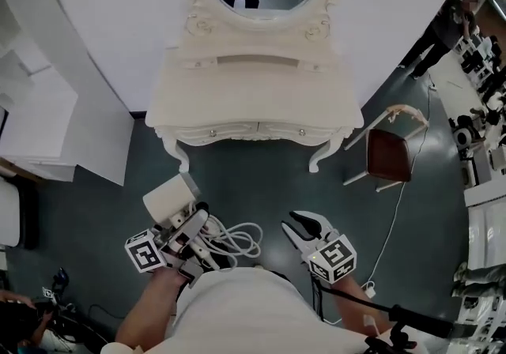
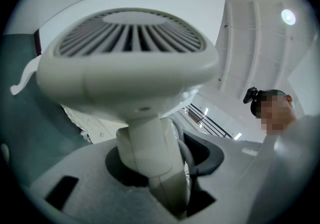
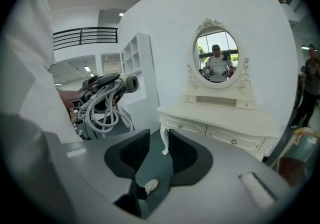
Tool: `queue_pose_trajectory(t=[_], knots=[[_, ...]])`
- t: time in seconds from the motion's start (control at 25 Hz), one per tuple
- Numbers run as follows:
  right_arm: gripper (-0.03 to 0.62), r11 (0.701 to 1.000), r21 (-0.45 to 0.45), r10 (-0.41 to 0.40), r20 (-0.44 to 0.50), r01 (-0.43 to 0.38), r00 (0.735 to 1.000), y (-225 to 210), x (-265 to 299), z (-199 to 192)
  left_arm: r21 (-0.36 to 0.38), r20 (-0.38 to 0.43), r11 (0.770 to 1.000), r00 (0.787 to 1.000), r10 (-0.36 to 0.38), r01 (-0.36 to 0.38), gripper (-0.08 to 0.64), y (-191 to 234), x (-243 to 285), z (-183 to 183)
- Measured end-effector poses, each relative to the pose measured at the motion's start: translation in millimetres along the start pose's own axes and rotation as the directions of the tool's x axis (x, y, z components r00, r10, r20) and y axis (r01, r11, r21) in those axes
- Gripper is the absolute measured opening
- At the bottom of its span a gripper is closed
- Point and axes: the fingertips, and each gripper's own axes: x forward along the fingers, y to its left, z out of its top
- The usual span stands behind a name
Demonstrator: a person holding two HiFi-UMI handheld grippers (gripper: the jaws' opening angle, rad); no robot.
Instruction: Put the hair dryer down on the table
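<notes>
Currently your left gripper (image 1: 188,224) clamps the hair dryer (image 1: 169,199) by its handle, near you, its cord (image 1: 237,239) looped alongside. Your right gripper (image 1: 303,227) has its jaws apart and empty. The white dressing table (image 1: 253,103) stands farther off.

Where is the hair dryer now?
Head view, lower left: the hair dryer is held by its handle in the left hand-held gripper, over the floor in front of the dressing table, not yet on it.
</notes>
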Motion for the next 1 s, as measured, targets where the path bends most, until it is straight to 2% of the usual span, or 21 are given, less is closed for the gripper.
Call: queue_pose_trajectory(t=[0.2,0.44,0.64,0.8,1.0], knots=[[0.148,0.994,0.028,-0.102,0.011,0.101,0.995,-21.3,54.3,54.4,-0.019,-0.116,0.999,0.993,-0.032,0.030,0.186,26.1,30.8,71.7],[0.181,0.976,0.088,-0.200,0.026,0.197,0.979,-35.5,104.4,97.5,-0.058,-0.240,0.995,0.967,-0.088,0.076,0.186,60.9,68.6,136.6],[0.184,0.959,0.132,-0.252,-0.005,0.251,0.968,-61.7,107.9,97.3,-0.104,-0.271,0.991,0.957,-0.107,0.082,0.186,91.3,111.5,155.3],[0.181,0.942,0.173,-0.294,0.003,0.289,0.956,-104.7,104.8,97.6,-0.137,-0.301,0.988,0.947,-0.113,0.075,0.186,113.0,164.6,159.3],[0.176,0.935,0.186,-0.312,0.026,0.302,0.950,-166.9,95.5,111.1,-0.167,-0.315,0.984,0.942,-0.113,0.062,0.186,135.4,241.9,160.2]])
